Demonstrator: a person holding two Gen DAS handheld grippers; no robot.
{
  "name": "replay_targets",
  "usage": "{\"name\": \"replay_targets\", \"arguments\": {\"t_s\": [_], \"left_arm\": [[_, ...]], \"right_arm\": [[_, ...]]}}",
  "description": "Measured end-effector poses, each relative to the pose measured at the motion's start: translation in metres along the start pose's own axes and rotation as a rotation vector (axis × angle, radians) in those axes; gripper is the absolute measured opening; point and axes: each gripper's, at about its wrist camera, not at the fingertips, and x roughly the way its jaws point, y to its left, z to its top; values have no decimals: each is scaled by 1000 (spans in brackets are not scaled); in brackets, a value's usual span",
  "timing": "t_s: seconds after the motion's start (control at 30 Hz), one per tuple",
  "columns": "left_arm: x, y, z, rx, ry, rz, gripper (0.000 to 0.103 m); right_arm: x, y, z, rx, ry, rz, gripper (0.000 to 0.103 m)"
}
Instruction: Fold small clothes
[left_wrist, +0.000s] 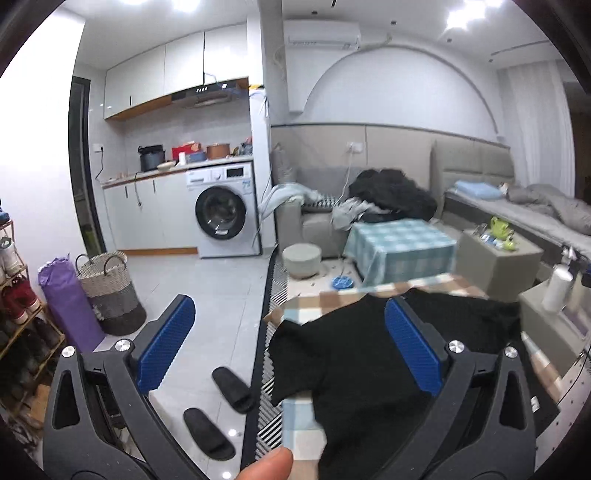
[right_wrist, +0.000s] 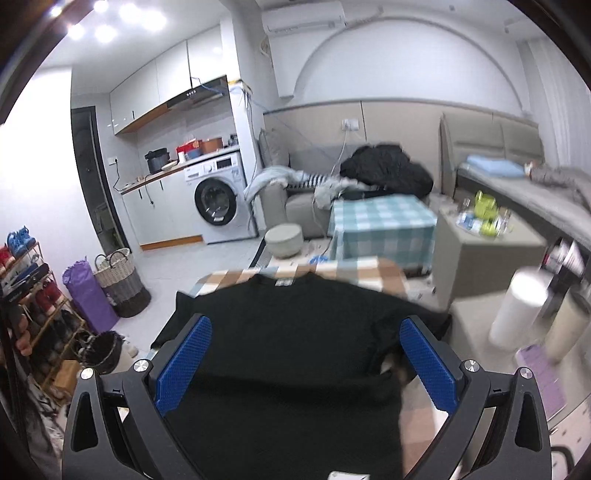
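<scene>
A black T-shirt (left_wrist: 343, 365) lies spread on a checked brown and blue tablecloth (left_wrist: 332, 299), collar away from me; it also shows in the right wrist view (right_wrist: 295, 350) on the same cloth (right_wrist: 354, 273). My left gripper (left_wrist: 288, 328) is open and empty, over the shirt's left sleeve and the table's left edge. My right gripper (right_wrist: 306, 343) is open and empty, above the middle of the shirt's body. The shirt's right sleeve is folded in.
A teal checked table (left_wrist: 402, 247) and a sofa with a pile of dark clothes (left_wrist: 391, 195) stand beyond. A white roll (right_wrist: 513, 310) stands right of the table. Black slippers (left_wrist: 229, 384), a woven basket (left_wrist: 110, 291) and a shoe rack (left_wrist: 18, 321) are on the left floor.
</scene>
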Motion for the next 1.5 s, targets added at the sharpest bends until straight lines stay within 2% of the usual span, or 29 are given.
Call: {"name": "replay_targets", "arguments": {"t_s": [0.13, 0.2, 0.4, 0.57, 0.67, 0.8, 0.93, 1.1, 1.27, 1.4, 1.5], "left_arm": [[29, 21, -28, -42, 85, -1, 102], [47, 25, -48, -58, 133, -6, 102], [120, -5, -118, -104, 275, -15, 102], [170, -35, -162, -171, 318, -22, 102], [187, -50, -173, -200, 312, -25, 102], [215, -72, -182, -194, 325, -41, 102], [240, -86, -189, -188, 365, -43, 102], [258, -102, -194, -185, 392, -57, 102], [268, -117, -197, -155, 393, -63, 102], [272, -118, -198, -161, 398, -73, 102], [272, -120, -199, -151, 390, -76, 102]], "right_arm": [[37, -11, -32, 68, 55, 40, 103], [50, -14, -43, 70, 65, 28, 103], [84, -29, -57, 27, 83, -60, 103], [121, -81, -62, 169, 134, -91, 103], [145, -119, -71, 319, 173, -66, 100], [180, -166, -87, 552, 254, 10, 85], [207, -184, -96, 668, 279, 67, 84], [234, -202, -97, 795, 271, 81, 82], [257, -221, -94, 915, 266, 27, 79], [261, -221, -70, 814, 233, -83, 67], [256, -215, -56, 659, 208, -150, 65]]}}
